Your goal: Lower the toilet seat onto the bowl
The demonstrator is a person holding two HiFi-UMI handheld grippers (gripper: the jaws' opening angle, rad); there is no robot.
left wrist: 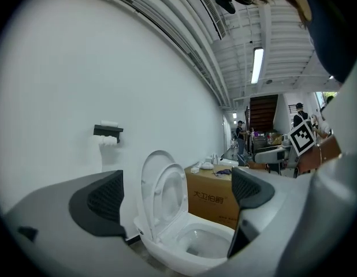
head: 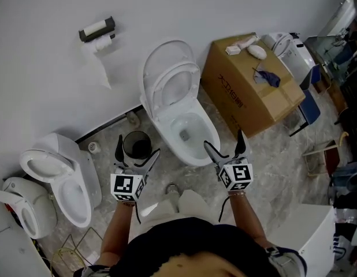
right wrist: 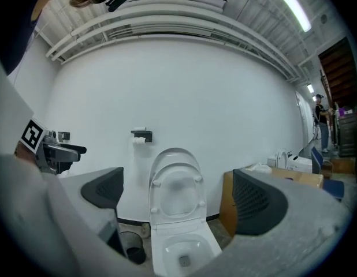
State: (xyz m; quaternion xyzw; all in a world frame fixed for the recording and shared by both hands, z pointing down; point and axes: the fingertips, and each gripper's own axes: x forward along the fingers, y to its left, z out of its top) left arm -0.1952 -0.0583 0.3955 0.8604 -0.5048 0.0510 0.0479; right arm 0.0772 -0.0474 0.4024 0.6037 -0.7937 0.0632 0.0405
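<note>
The left gripper (head: pixel 138 148) hangs near a black bin (head: pixel 136 141) on the floor, left of the toilet, with its fingers (left wrist: pixel 103 201) wide apart and nothing between them. The toilet seat (head: pixel 174 85) stands upright against the raised lid (head: pixel 166 52) at the wall, clear of the open bowl (head: pixel 187 136) and untouched by either gripper. The right gripper (head: pixel 224 139) hovers near the bowl's front right edge, its fingers (right wrist: pixel 256 203) equally spread and empty, with a cardboard box (head: pixel 248 94) further right.
</note>
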